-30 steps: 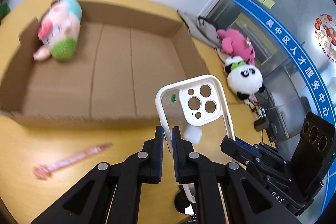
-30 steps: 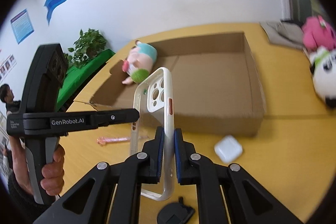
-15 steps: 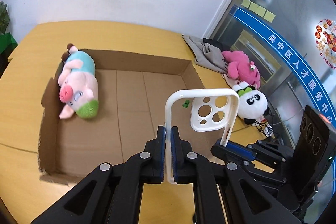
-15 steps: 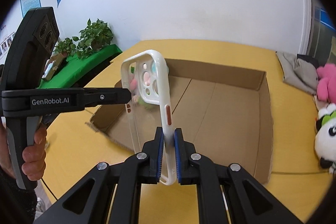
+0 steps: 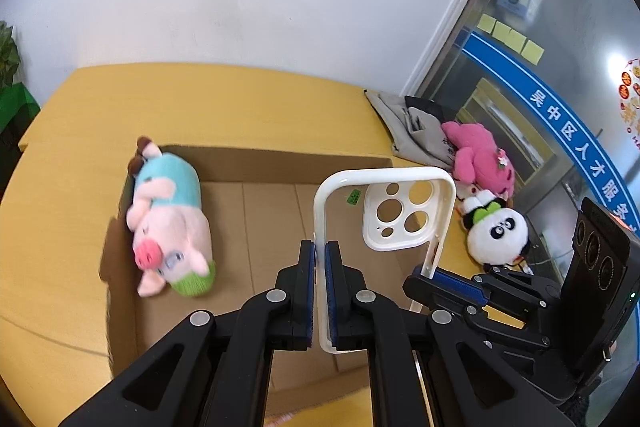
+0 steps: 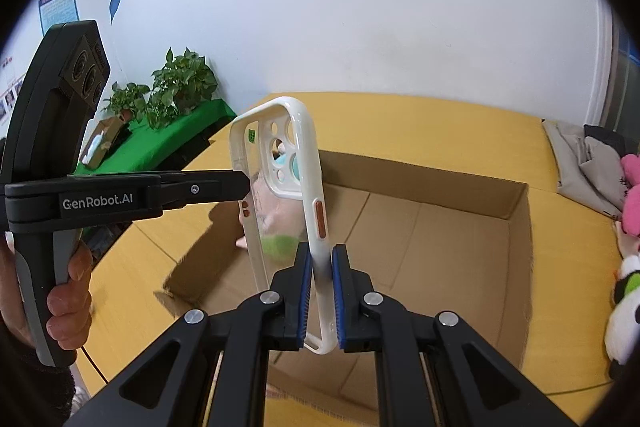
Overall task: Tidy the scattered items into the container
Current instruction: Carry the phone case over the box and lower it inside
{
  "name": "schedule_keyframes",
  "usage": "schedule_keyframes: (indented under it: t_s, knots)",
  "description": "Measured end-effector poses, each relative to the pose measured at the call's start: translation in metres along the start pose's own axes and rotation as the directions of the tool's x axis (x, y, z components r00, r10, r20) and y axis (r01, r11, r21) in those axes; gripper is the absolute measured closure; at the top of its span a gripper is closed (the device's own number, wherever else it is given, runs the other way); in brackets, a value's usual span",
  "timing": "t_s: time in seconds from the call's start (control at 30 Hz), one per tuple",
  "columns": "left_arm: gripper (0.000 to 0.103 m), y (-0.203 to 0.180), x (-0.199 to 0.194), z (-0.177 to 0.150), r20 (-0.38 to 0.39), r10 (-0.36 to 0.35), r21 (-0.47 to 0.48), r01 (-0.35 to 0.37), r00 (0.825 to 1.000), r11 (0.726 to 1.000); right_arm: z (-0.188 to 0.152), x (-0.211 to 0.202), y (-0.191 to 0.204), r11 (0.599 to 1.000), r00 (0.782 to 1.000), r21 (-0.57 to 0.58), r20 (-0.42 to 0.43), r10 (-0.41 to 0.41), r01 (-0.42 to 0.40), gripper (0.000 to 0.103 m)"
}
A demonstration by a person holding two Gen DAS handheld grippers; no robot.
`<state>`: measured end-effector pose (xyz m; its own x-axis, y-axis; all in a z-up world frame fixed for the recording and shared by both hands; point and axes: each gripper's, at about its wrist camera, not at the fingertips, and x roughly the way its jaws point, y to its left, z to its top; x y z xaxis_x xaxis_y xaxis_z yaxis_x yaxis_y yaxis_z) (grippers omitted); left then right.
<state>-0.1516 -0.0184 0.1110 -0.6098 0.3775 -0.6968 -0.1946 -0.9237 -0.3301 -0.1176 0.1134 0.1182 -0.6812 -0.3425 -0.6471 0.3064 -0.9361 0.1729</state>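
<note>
above the cardboard box (image 5: pixel 280 163), both sets of jaws clamp the phone case's (image 5: pixel 404 215) opposite edges.

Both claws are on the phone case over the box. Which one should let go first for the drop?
Probably the left claw: it pinches only one side rail of the phone case. The right claw clamps the opposite rail, already above the cardboard box floor, beside the plush pig.
</note>
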Motion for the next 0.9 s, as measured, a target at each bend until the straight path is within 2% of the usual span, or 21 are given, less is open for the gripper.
schedule_keyframes:
  t_s: [0.17, 0.37, 0.6, 0.77, 0.9]
  knots:
    - [0.099, 0.011, 0.026, 0.024, -0.025, 0.03, 0.009, -0.03, 0.999, 1.0, 0.016, 0.029, -0.012, 0.999, 0.999, 0.038, -0.023, 0.03, -0.029, 0.094]
    - [0.099, 0.031, 0.081, 0.047, -0.105, 0.079, 0.003, -0.079, 0.991, 0.997, 0.021, 0.086, -0.043, 0.986, 0.99, 0.141, -0.093, 0.102, -0.088, 0.095]
    - [0.099, 0.052, 0.153, 0.055, -0.218, 0.146, -0.003, -0.15, 0.965, 0.989, 0.013, 0.149, -0.076, 0.96, 0.968, 0.251, -0.185, 0.172, -0.123, 0.095]
    - [0.099, 0.062, 0.187, 0.057, -0.274, 0.172, -0.015, -0.183, 0.946, 0.983, 0.011, 0.178, -0.088, 0.948, 0.953, 0.294, -0.232, 0.197, -0.125, 0.095]
    - [0.099, 0.069, 0.211, 0.054, -0.325, 0.207, -0.017, -0.224, 0.923, 0.974, 0.008, 0.195, -0.093, 0.943, 0.944, 0.31, -0.26, 0.204, -0.119, 0.095]
